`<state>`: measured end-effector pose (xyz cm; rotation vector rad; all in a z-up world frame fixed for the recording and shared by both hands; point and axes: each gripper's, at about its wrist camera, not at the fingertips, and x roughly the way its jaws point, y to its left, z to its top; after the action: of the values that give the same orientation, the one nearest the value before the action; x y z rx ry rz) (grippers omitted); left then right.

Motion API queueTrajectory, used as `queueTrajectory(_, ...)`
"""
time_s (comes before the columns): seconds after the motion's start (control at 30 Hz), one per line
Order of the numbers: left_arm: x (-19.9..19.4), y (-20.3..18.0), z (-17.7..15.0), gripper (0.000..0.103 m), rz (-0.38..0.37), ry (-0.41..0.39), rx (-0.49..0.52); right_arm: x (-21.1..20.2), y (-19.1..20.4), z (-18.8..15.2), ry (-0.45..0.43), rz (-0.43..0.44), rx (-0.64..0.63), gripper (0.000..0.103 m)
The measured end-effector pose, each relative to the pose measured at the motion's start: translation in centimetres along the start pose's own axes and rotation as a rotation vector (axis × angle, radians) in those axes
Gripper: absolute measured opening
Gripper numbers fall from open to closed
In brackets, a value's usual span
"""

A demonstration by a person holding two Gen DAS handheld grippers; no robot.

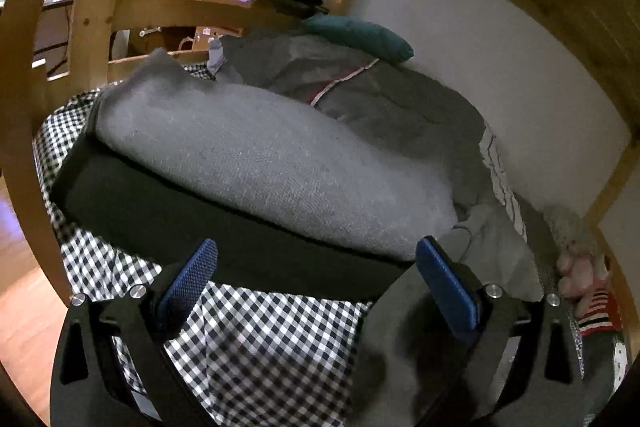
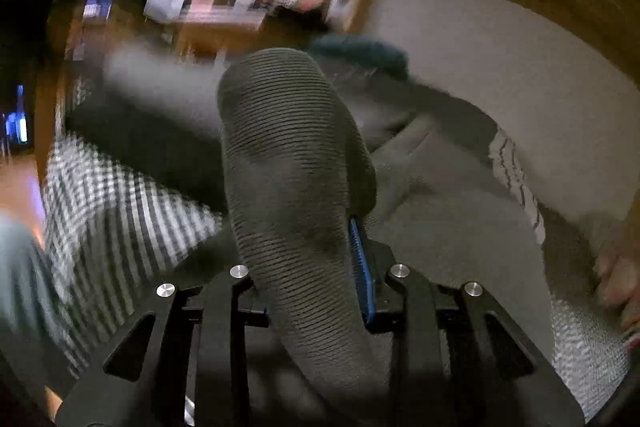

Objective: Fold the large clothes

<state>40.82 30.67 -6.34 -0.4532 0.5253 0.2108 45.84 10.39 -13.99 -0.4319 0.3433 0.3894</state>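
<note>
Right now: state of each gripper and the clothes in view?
left gripper: open, nothing between the pads.
right gripper: shut on ribbed grey fabric.
grey sweater: lying bunched on the checked sheet.
teal pillow: lying against the wall.
</note>
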Motion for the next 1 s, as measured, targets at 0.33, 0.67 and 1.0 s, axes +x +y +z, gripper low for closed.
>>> queueTrajectory(0.33, -2.5, -12.6, 3.3, 0.098, -0.247, 0.041, 0.401, 2.0, 2.8, -1.9, 0.113, -0.008, -0.151, 0.035)
queueTrajectory(0.67, 14.7, -29.9, -3.8, 0.098, -0.229, 0.415, 0.907, -8.6, 2.5, -3.3, -0.019, 0.271, -0.038, 0.095)
queueTrajectory(1.0, 13.4, -23.0, -5.9, 0.098, -0.25, 0.188, 0.712, -11.1, -13.4, -6.1, 0.02, 0.021, 0.526, 0.099)
